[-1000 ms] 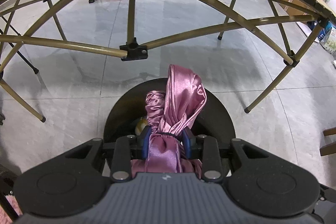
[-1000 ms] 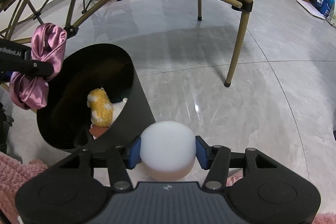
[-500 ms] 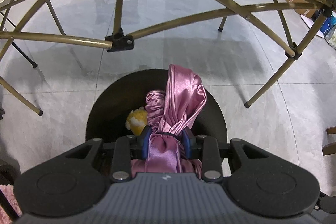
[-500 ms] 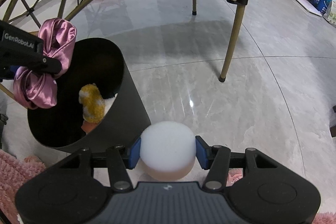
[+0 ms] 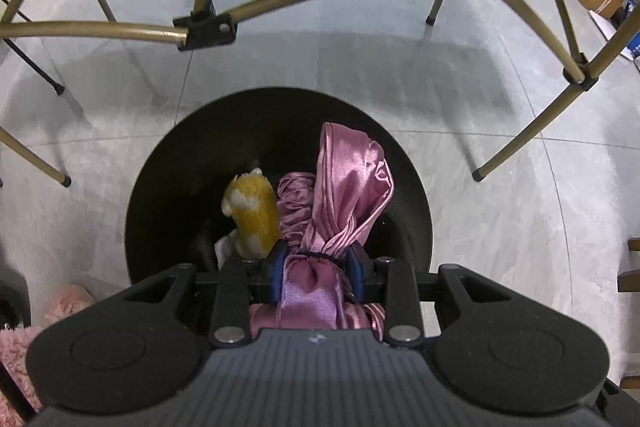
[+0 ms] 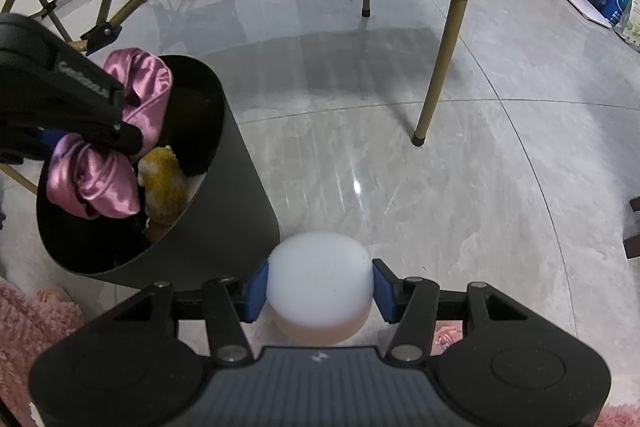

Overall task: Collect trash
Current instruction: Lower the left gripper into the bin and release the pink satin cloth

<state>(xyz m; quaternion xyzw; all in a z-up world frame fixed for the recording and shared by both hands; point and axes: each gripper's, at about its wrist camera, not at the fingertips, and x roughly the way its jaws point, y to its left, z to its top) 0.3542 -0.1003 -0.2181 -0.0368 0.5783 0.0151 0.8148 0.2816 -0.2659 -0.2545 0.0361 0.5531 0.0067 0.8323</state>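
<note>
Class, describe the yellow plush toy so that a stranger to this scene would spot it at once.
Find the black bin standing on the grey floor. Inside it, beside the pink satin scrunchie clamped in the left gripper, lies the plush toy. It alone is fuzzy and mustard yellow with white patches.

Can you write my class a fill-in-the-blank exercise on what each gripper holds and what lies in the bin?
1. The left gripper is shut on a ____ satin scrunchie.
2. The right gripper holds a ____ ball.
3. A yellow plush toy lies inside the ____ bin.

Missing words: pink; white; black
</note>
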